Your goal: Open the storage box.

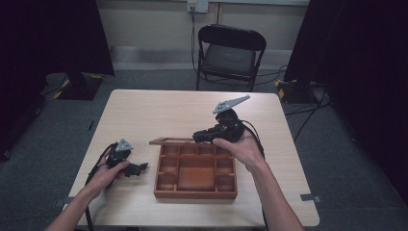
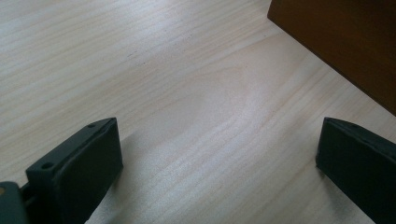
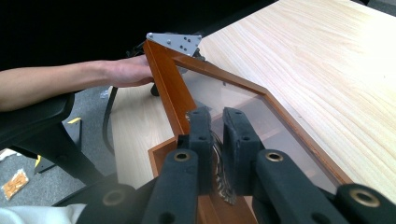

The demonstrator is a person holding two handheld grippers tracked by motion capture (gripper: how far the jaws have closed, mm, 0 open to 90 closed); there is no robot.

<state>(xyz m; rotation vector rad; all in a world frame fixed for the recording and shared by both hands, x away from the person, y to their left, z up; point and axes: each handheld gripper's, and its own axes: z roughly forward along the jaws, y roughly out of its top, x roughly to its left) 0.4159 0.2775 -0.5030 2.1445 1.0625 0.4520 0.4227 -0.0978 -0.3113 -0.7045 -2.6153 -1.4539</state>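
Compartmented reddish-brown wooden box (image 1: pixel 196 174) sits mid-worktop (image 1: pixel 159 113) | right claw (image 3: pixel 216 122) clamped on its wood-framed clear lid (image 3: pixel 224 93), raised partway along far edge | left claw (image 1: pixel 139 168) wide, idle beside box | lid not yet fully open.

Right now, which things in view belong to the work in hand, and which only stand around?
In use: wooden box; its glass-paned lid, raised open; right gripper, clamped on the lid; left gripper, open beside the box.

Standing around: folding chair; wall socket.
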